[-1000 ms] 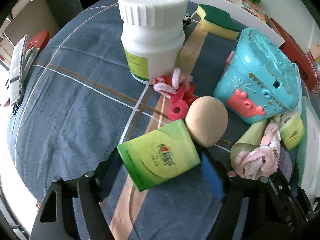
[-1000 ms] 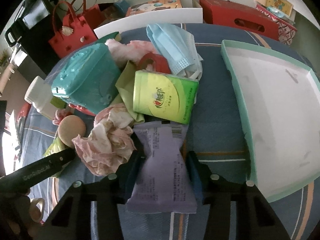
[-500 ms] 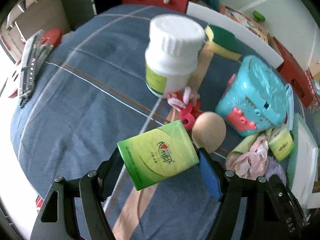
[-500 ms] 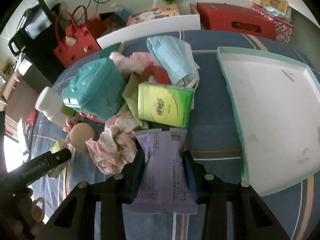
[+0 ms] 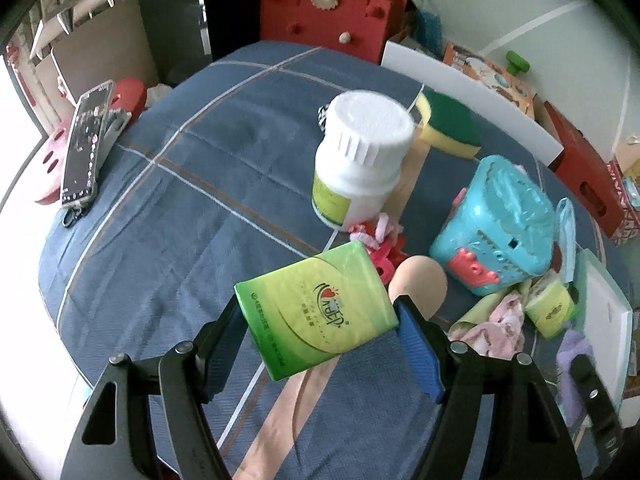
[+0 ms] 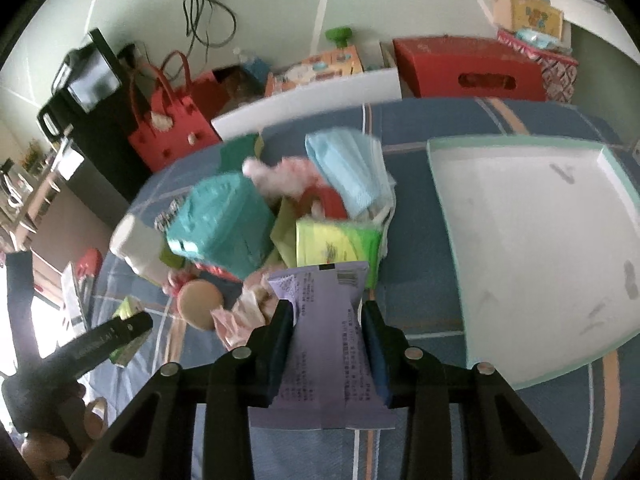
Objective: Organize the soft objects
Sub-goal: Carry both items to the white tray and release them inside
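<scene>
Both grippers are carrying soft packs: left gripper [image 5: 320, 320] gripping a green tissue pack [image 5: 316, 310], right gripper [image 6: 328, 332] closing on a purple packet [image 6: 326, 344], with the tray [image 6: 448, 208] lying just right of it, nearer that hand.

The left gripper [image 5: 320, 322] clamps a green tissue pack [image 5: 316, 310] above the blue checked cloth [image 5: 180, 200]. At one o'clock from the pack stands a white bottle [image 5: 360, 160]; at two o'clock, a teal toy basket [image 5: 496, 224]. A phone [image 5: 86, 144] lies at ten o'clock.
</scene>
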{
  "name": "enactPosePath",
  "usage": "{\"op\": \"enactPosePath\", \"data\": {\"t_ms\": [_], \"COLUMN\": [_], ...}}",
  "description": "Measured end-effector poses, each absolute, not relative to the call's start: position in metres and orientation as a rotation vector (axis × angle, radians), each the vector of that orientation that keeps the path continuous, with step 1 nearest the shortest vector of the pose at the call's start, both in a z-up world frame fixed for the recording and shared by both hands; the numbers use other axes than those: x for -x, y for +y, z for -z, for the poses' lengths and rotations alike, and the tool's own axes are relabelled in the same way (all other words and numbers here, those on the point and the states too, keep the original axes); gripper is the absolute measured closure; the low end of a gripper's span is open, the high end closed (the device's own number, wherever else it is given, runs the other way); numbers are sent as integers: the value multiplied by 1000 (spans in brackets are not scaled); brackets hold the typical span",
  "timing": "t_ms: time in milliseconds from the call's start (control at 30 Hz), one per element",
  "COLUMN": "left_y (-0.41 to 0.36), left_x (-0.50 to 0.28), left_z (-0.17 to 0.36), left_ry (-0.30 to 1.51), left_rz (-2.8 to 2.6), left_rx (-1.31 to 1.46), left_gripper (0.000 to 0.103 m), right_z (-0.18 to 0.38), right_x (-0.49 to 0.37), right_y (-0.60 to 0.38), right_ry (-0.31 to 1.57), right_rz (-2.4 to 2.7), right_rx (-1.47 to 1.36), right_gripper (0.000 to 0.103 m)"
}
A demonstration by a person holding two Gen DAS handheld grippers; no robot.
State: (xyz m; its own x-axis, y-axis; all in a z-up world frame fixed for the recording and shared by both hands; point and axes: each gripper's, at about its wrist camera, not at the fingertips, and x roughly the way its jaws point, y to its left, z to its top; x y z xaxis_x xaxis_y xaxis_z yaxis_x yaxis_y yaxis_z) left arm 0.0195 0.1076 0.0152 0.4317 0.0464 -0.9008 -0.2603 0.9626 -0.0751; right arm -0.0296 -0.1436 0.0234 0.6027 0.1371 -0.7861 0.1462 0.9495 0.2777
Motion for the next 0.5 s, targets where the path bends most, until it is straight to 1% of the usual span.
{"op": "enactPosePath", "data": {"t_ms": [100,267,500], "left_y": [99,80,15], "left_x": [-19,-23,-39], "left_z": [-24,-38,-63], "left_ry": [1095,1090,1084], "left_rz": [-178,-116,46], "left_rx": [193,167,84], "left_gripper": [28,28,28], "right_z": [-38,-46,-44], "right_x": [32,32,34], "right_y": [-153,-184,-239], "right_ry": [874,841,831], "right_rz": [24,137,323], "right_rx": [-336,-350,-386], "right_gripper": [65,65,65]}}
